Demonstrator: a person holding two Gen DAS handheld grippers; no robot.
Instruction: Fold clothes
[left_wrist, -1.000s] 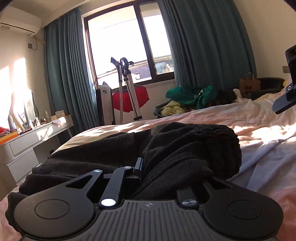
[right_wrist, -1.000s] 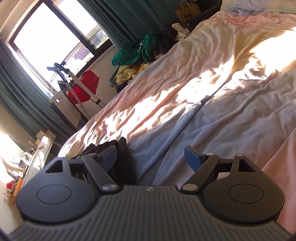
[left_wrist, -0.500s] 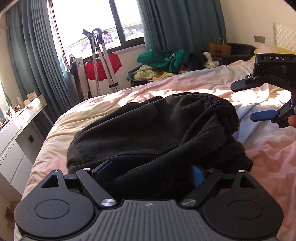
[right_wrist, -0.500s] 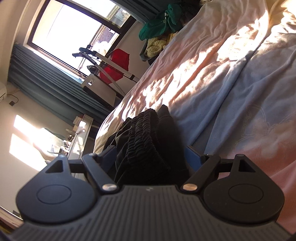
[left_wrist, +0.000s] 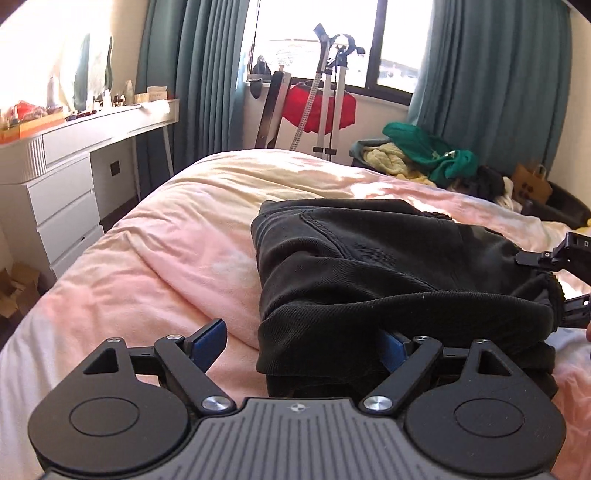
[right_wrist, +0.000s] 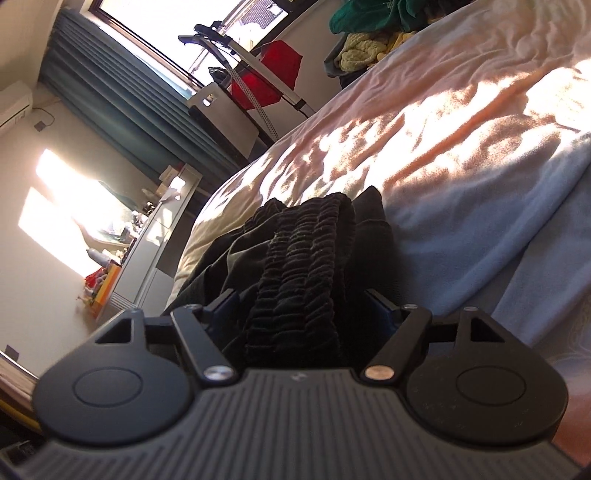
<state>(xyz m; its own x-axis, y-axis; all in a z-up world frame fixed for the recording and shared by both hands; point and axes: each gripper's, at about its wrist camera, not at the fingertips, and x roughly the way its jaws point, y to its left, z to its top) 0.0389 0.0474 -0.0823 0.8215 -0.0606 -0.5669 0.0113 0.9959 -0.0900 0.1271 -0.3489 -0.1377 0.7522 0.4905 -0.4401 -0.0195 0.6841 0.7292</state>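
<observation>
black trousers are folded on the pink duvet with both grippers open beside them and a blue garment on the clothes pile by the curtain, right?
Not blue: the garment topping that pile is green, as the left wrist view shows. The black trousers, pink duvet and open left gripper and right gripper are right.

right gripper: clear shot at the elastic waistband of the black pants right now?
Probably yes. The right gripper is open, with the ribbed waistband of the black pants already bunched between its fingers; nothing visible sits in between. The left gripper is open at another edge.
</observation>
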